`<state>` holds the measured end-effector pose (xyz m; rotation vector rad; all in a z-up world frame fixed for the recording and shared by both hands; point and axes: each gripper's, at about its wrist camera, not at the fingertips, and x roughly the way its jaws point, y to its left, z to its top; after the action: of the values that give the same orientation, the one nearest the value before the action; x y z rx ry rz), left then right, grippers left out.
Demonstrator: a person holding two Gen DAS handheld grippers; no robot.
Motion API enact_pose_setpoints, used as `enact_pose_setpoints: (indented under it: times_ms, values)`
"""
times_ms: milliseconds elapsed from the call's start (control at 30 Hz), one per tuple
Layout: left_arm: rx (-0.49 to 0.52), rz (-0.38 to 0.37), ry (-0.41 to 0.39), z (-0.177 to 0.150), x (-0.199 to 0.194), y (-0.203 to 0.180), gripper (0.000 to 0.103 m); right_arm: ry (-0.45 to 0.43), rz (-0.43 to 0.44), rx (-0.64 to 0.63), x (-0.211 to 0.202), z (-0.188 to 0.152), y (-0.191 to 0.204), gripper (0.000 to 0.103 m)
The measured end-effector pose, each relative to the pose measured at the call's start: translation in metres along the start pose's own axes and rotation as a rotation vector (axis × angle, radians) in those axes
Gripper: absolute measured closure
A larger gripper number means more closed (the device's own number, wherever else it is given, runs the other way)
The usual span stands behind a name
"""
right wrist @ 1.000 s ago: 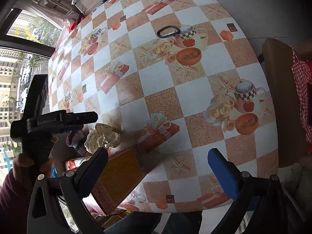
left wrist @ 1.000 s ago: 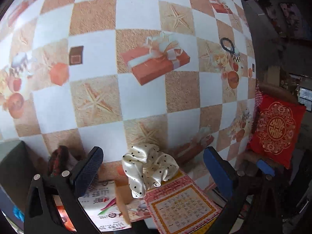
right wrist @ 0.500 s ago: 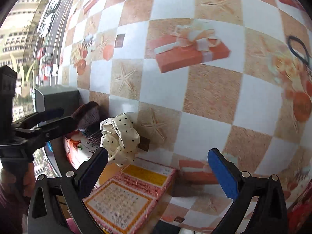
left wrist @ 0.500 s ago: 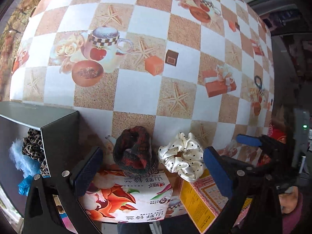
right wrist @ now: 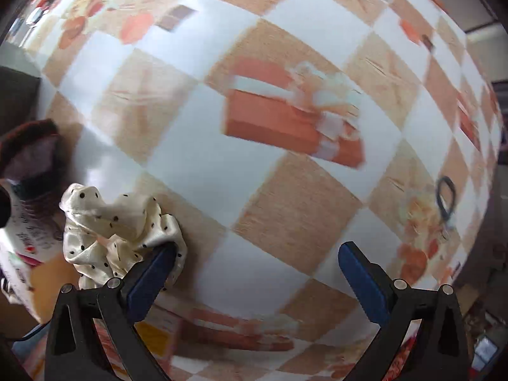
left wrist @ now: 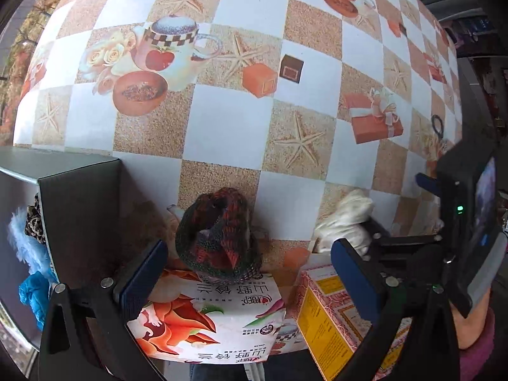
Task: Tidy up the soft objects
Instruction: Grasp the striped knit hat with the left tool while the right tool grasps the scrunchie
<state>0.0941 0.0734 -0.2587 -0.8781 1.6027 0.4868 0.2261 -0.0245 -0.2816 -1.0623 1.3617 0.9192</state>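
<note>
Both tongs stand spread: left gripper (left wrist: 247, 273) frames the knitted scrunchie (left wrist: 219, 231) on a packet (left wrist: 206, 320), ready to pinch; right gripper (right wrist: 257, 270) has the cream dotted scrunchie (right wrist: 117, 231) at its nine o'clock finger. Grey box (left wrist: 76, 203) waits at nine o'clock.

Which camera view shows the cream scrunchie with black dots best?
The right wrist view shows it best: the cream scrunchie lies close, its folds and black dots clear, beside the left finger of the open right gripper. In the left wrist view it appears only as a pale, blurred lump, partly hidden behind the right gripper.
</note>
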Motion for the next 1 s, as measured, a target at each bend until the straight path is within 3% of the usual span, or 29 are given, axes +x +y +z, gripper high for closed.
enact_pose_setpoints:
  times_ms: [100, 200, 300, 367, 500, 567, 633, 767, 1000]
  values:
    - [-0.018, 0.050, 0.062, 0.005, 0.019, -0.003, 0.001, 0.032, 0.051, 0.189, 0.011, -0.032, -0.046, 0.000]
    - [-0.029, 0.079, 0.128, 0.009, 0.034, -0.004, 0.001, 0.060, 0.039, 0.342, 0.021, -0.072, -0.085, 0.000]
    - [-0.048, 0.066, 0.204, 0.012, 0.052, -0.005, 0.002, 0.072, 0.028, 0.491, 0.024, -0.112, -0.114, 0.000]
    - [-0.047, 0.051, 0.222, 0.014, 0.059, -0.009, 0.006, 0.050, 0.084, 0.600, 0.022, -0.139, -0.128, 0.000]
    - [0.049, -0.022, 0.153, 0.021, 0.055, -0.041, 0.010, -0.016, 0.240, 0.798, 0.016, -0.186, -0.142, 0.000]
    - [0.148, -0.002, 0.092, 0.025, 0.048, -0.065, 0.010, -0.066, 0.282, 0.853, 0.008, -0.199, -0.143, 0.000]
    - [0.225, 0.075, 0.046, 0.026, 0.045, -0.082, 0.010, -0.119, 0.321, 0.830, -0.002, -0.196, -0.139, 0.000]
    - [0.261, 0.130, 0.016, 0.021, 0.045, -0.092, 0.010, -0.160, 0.308, 0.702, -0.014, -0.155, -0.114, 0.000]
    - [0.238, 0.153, 0.007, 0.014, 0.051, -0.080, 0.010, -0.100, 0.260, 0.602, 0.017, -0.093, -0.097, 0.000]
